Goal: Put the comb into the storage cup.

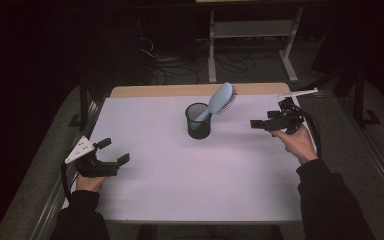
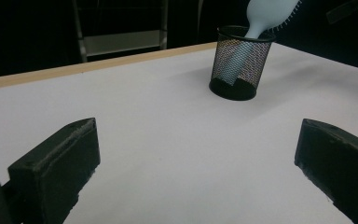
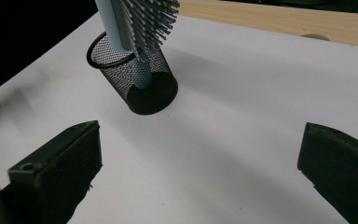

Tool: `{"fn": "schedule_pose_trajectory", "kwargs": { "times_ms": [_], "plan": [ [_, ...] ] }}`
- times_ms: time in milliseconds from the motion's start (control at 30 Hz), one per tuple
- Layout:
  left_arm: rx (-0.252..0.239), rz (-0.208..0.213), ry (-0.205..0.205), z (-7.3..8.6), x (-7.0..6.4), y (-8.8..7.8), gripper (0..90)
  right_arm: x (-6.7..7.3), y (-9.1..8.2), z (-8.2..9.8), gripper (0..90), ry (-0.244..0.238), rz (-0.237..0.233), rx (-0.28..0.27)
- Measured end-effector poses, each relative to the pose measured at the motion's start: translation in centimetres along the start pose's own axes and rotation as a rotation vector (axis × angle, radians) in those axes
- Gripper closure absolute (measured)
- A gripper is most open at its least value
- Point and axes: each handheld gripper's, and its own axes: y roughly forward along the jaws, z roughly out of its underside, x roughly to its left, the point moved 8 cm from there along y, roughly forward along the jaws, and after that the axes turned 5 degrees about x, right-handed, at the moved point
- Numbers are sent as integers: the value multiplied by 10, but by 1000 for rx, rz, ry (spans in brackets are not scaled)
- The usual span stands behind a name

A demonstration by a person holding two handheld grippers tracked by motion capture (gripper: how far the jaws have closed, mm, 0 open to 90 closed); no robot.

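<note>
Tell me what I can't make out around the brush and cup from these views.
- Brush head: cut off by the top edge in the left gripper view and the right gripper view.
- Brush handle end: veiled by the cup's mesh; whether it touches the bottom is unclear.
- Room beyond the table: too dark in the high view.
- Right tool: small and dark in the high view.

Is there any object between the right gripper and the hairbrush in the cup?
Nothing visible. Between the right gripper and the hairbrush in the mesh cup lies bare white table. The right gripper view shows open jaws and plain surface up to the cup. The left gripper is far off at the other side.
</note>
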Motion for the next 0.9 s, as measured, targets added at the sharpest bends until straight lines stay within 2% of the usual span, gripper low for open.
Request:
{"fn": "schedule_pose_trajectory", "kwargs": {
  "times_ms": [500, 700, 900],
  "plan": [
    [6, 0, -2, 1, 1, 0, 0, 1, -2, 24, 0, -7, -6, -6],
    [4, -1, -5, 1, 2, 0, 0, -2, -4, 33, 0, -9, 15, -1],
    [3, -5, -8, 2, 3, -1, 0, -1, -7, 41, 0, -15, 15, -4]
  ]
}}
